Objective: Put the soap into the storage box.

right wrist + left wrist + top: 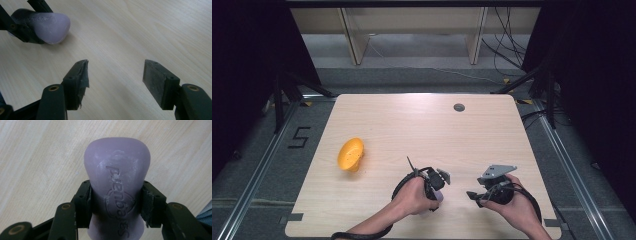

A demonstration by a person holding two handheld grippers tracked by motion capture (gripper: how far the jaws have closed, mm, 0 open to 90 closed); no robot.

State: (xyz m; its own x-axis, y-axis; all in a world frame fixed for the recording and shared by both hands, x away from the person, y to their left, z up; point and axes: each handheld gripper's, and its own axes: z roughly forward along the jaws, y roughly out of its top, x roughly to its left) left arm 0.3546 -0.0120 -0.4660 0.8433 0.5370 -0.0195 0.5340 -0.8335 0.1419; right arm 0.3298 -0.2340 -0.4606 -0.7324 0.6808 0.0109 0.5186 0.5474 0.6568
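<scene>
A lilac rubbery piece (117, 175) with raised lettering on it is clamped between the jaws of my left gripper (117, 197), and its rounded end sticks out over the wooden table (422, 125). From above, my left gripper (437, 189) sits near the table's front edge, a hand wrapped around it. My right gripper (471, 195) is just to its right, pointing towards it. Its jaws (115, 75) stand wide apart above bare wood with nothing between them. The lilac piece (52, 25) lies at the upper left of the right gripper view.
A yellow bowl-like thing (350, 154) lies tipped on the left part of the table. A small round cable hole (459, 107) sits near the far edge. Metal rails and dark stands flank the table.
</scene>
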